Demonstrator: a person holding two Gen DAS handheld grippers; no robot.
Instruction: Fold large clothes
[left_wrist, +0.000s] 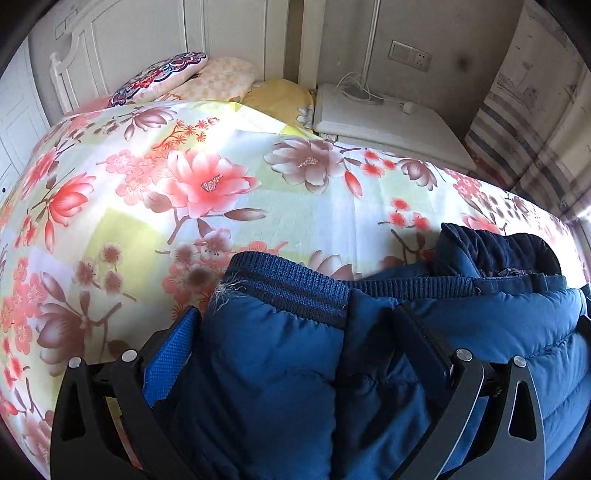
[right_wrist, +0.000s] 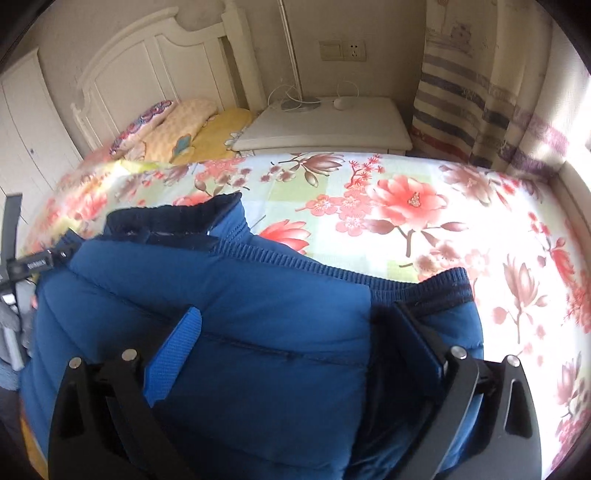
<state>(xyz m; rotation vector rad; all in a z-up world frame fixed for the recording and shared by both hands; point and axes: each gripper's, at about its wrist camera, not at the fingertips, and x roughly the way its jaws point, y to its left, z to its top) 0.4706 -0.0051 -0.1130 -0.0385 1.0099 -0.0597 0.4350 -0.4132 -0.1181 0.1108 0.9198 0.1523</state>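
Note:
A blue puffer jacket (left_wrist: 280, 369) lies bunched on the flower-print bed sheet (left_wrist: 207, 177). A sleeve with a frayed ribbed cuff (left_wrist: 288, 284) sits on top, and the dark collar (left_wrist: 495, 251) is to the right. My left gripper (left_wrist: 295, 332) is open, fingers wide apart, with the sleeve filling the gap between them. In the right wrist view the jacket (right_wrist: 229, 302) shows its ribbed hem (right_wrist: 332, 271) and another cuff (right_wrist: 447, 286). My right gripper (right_wrist: 295, 325) is also open and straddles a thick fold. Its blue pad (right_wrist: 173, 354) rests against the fabric.
Pillows (left_wrist: 207, 77) lie at the white headboard (right_wrist: 155, 55). A white nightstand (right_wrist: 332, 122) with cables stands beside the bed, and a striped curtain (right_wrist: 480, 92) hangs at the right. The sheet (right_wrist: 424, 206) stretches ahead of the jacket. The other gripper's frame (right_wrist: 22, 266) shows at the left edge.

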